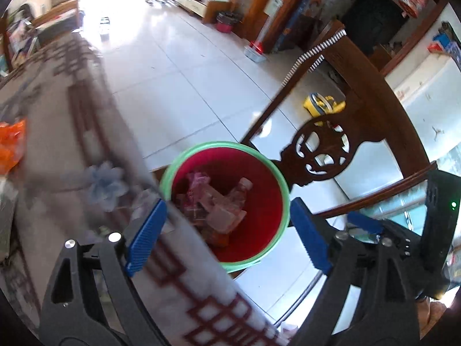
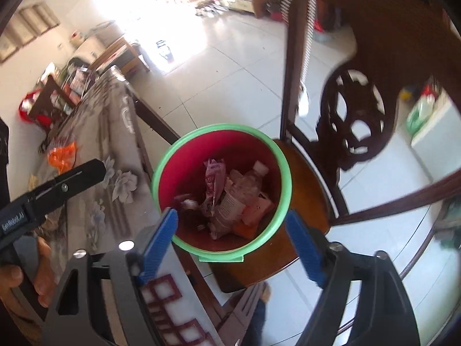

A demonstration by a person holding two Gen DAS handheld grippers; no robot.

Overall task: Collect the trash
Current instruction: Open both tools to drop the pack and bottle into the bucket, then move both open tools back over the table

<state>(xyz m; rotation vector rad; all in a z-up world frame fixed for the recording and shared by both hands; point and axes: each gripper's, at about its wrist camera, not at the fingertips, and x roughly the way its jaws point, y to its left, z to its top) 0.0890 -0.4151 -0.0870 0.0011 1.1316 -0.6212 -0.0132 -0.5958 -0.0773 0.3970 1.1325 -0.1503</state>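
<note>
A red bin with a green rim [image 1: 201,145] [image 2: 219,129] stands on a wooden chair seat [image 2: 305,173] beside the table. Inside it lie a pink wrapper [image 2: 213,177], a crushed clear bottle [image 2: 242,193] [image 1: 240,191] and other packets. My left gripper [image 1: 227,216] hangs open above the bin and the table edge, with nothing between its blue pads. Directly over the bin, my right gripper [image 2: 232,222] is also open and holds nothing. An orange plastic bag [image 1: 11,141] [image 2: 62,154] lies on the table further off.
The table [image 1: 72,150] [image 2: 95,150] has a grey flowered cloth and runs along the left. A carved dark chair back [image 1: 325,150] [image 2: 357,121] rises right of the bin. A hand [image 2: 26,276] holds the left tool's black body [image 2: 57,190]. White tiled floor [image 1: 173,72] lies beyond.
</note>
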